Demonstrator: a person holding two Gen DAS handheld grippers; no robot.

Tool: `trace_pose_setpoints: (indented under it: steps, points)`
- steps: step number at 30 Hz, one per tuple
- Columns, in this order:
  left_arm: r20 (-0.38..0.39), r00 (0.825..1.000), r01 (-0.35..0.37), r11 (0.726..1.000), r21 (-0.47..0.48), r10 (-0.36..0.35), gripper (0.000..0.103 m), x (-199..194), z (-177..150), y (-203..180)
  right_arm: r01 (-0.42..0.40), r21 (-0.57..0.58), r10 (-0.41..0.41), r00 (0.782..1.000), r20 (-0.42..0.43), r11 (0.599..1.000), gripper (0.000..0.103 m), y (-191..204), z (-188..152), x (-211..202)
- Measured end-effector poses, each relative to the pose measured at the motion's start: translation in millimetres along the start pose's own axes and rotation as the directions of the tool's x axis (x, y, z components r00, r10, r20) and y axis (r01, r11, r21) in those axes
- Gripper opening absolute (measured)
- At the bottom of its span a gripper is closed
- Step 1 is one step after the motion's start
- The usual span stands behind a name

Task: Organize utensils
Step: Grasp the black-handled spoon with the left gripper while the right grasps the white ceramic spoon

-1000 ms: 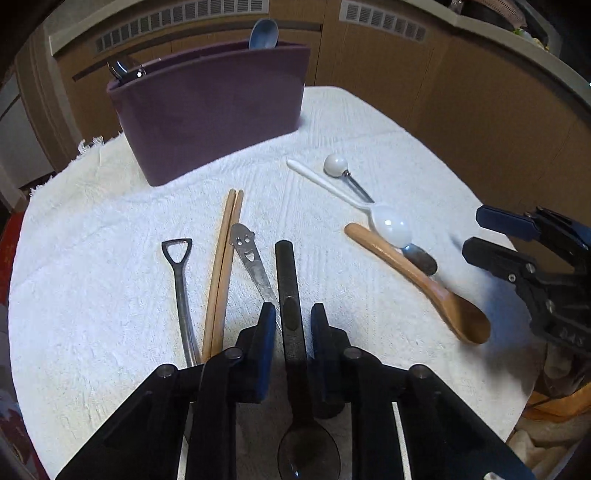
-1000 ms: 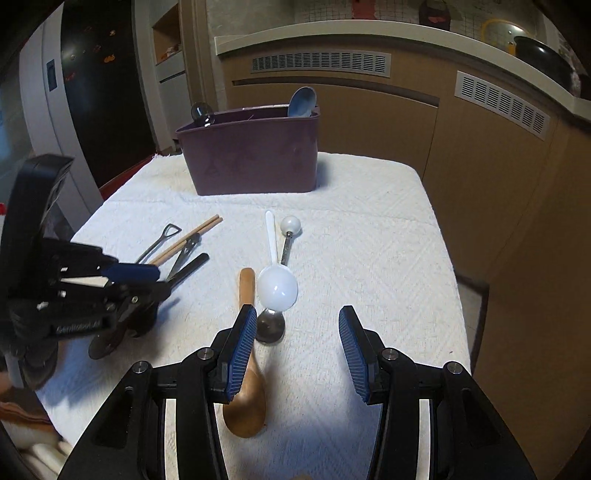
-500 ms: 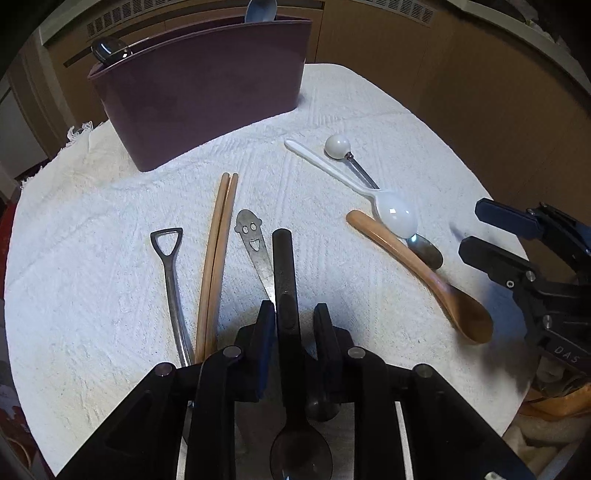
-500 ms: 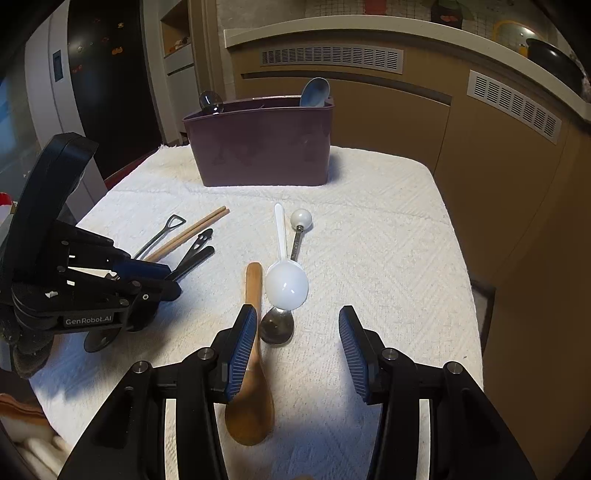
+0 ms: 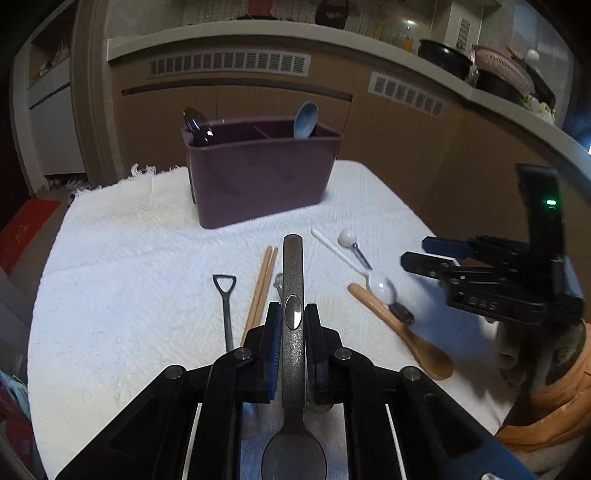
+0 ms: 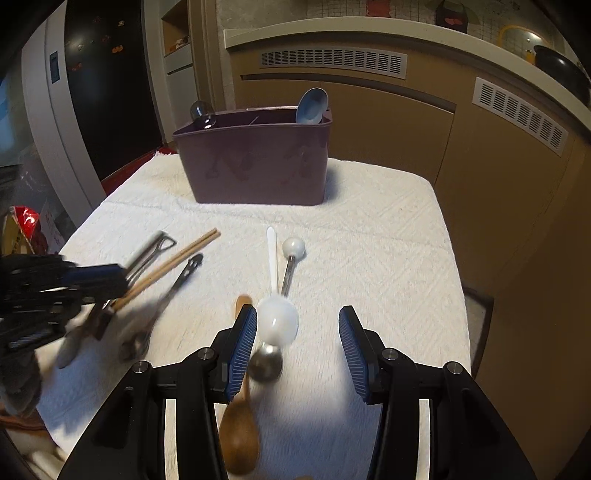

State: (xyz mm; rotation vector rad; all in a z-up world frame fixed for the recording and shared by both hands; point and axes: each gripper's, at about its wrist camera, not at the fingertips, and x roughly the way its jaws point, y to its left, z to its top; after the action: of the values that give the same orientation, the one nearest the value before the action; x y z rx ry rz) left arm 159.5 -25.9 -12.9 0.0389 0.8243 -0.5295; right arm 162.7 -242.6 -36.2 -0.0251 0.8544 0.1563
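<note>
A dark speckled spoon [image 5: 293, 295] is clamped in the left gripper [image 5: 292, 321]; the right gripper [image 6: 297, 341] is held apart above three spoons beside two chopsticks [image 6: 173, 264].

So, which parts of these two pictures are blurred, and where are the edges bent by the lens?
Right wrist view: the left gripper and the utensils near it are motion-blurred; the purple caddy is sharp. Left wrist view: the held dark spoon is sharp, and the counter edge curves from fisheye distortion.

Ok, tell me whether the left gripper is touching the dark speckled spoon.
Touching. In the left wrist view the left gripper is shut on the dark speckled spoon: both pads press against its handle, with no gap on either side.
</note>
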Motion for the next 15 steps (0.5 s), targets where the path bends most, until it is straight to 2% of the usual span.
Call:
trace_pose_setpoints:
  steps: [6,12,14,15]
  points:
    - [0.064,0.998,0.012,0.999,-0.047,-0.009,0.010,-28,1,14,-0.022,0.024,0.023,0.999,-0.044,0.999,0.044,3,40,54]
    - [0.086,0.996,0.037,0.997,-0.064,-0.032,0.010,-36,0,23,0.011,-0.005,-0.011,0.995,-0.096,1.000,0.041,12,44,92]
    - [0.086,0.996,0.042,0.996,-0.073,-0.036,0.010,-37,0,25,0.002,-0.004,-0.002,0.996,-0.090,1.000,0.035,13,43,94]
    - [0.087,0.996,0.043,0.996,-0.076,-0.037,0.010,-36,0,26,0.005,-0.018,-0.007,0.995,-0.098,1.000,0.023,15,44,94]
